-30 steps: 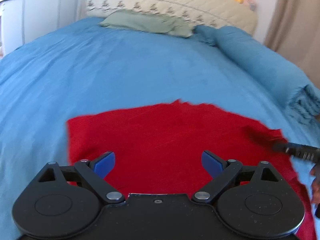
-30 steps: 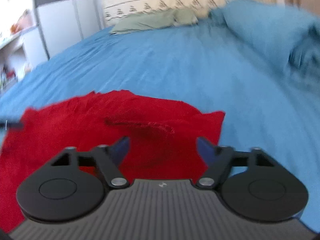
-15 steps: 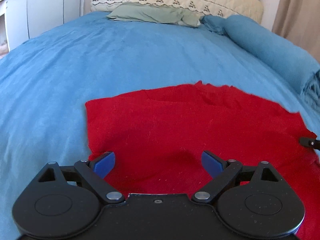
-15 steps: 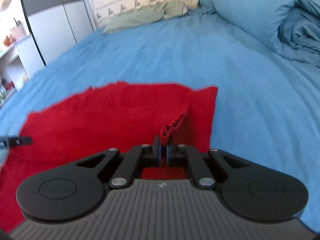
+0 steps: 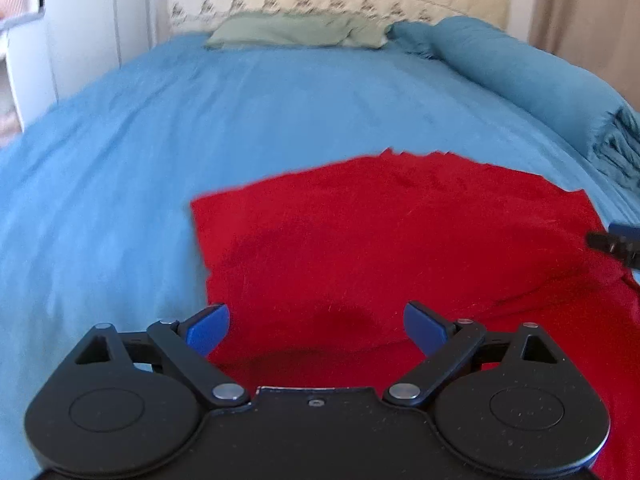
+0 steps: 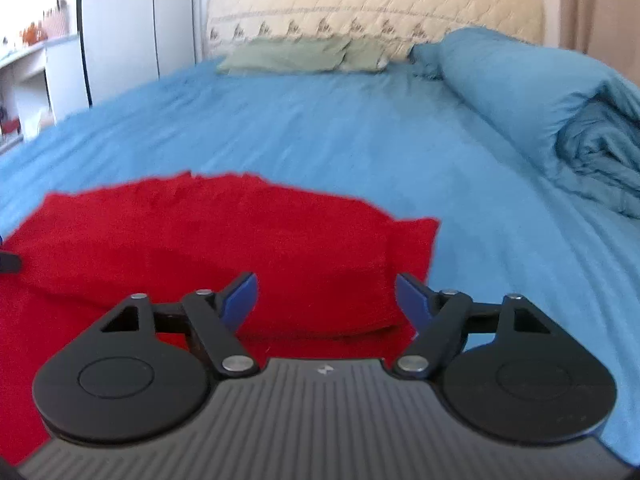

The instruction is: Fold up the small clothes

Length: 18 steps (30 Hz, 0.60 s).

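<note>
A soft red cloth garment [image 5: 400, 248] lies partly folded on the blue bedsheet [image 5: 200, 120]. Both the left gripper [image 5: 316, 330] and right gripper [image 6: 326, 294] hover at its six-o'clock edge, jaws spread, holding nothing.

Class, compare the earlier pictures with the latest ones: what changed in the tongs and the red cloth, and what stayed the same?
The right tongs, shut on a cloth edge half a second ago, have let go and stand open. The red cloth now lies with a folded layer on top. The left tongs stayed open above it; the bed is unchanged.
</note>
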Each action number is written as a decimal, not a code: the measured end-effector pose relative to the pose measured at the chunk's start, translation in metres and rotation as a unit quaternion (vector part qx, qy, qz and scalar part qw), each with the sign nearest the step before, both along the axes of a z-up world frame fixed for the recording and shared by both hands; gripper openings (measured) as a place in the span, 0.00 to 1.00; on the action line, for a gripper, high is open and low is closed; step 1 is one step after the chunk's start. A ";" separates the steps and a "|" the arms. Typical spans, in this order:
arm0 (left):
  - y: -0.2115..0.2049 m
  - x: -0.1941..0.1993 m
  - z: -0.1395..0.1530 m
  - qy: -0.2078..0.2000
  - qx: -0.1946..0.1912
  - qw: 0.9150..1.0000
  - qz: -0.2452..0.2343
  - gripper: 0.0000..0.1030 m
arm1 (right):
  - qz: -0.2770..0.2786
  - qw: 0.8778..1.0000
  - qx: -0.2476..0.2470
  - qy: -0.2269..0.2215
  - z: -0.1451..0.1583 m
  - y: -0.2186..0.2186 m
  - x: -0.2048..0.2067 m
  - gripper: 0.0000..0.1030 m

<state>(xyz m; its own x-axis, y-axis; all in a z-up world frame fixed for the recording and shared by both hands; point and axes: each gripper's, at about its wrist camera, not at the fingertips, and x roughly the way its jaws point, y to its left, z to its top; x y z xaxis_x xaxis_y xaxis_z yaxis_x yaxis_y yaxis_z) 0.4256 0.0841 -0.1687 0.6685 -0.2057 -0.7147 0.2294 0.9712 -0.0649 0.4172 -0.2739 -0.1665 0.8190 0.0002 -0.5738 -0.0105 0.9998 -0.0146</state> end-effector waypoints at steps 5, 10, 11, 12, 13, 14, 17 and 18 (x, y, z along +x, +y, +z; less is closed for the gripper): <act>-0.001 -0.001 -0.003 0.009 0.006 1.000 0.002 0.94 | 0.001 0.999 -0.003 0.033 -0.013 0.005 0.007 0.86; 0.010 -0.032 0.039 -0.011 0.016 1.000 0.003 0.94 | 0.004 1.000 -0.004 0.018 0.025 0.003 -0.021 0.86; 0.014 -0.043 0.050 -0.015 0.022 1.000 0.005 0.94 | 0.006 1.000 -0.004 0.014 0.035 0.001 -0.030 0.86; 0.019 -0.057 0.063 -0.018 0.032 0.999 0.007 0.94 | 0.010 1.000 -0.003 0.013 0.047 0.000 -0.043 0.86; 0.023 -0.070 0.072 -0.022 0.038 0.999 0.009 0.94 | 0.014 1.000 -0.001 0.016 0.059 -0.001 -0.056 0.86; 0.028 -0.085 0.082 -0.025 0.041 0.999 0.010 0.96 | 0.017 1.000 0.002 0.019 0.069 -0.001 -0.069 0.87; 0.042 -0.132 0.102 -0.010 0.047 0.999 0.006 1.00 | 0.019 0.999 0.005 0.031 0.099 -0.003 -0.120 0.99; 0.046 -0.147 0.104 0.003 0.046 0.999 0.007 1.00 | 0.018 0.999 0.009 0.034 0.107 -0.003 -0.140 1.00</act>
<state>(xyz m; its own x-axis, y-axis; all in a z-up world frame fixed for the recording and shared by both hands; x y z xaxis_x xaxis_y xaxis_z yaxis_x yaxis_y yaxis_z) 0.2783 0.1305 -0.0645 0.6671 -0.1292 -0.7337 0.2158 0.9761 0.0243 0.2768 -0.2771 -0.0599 0.7774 0.0405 -0.6277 -0.0477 0.9988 0.0054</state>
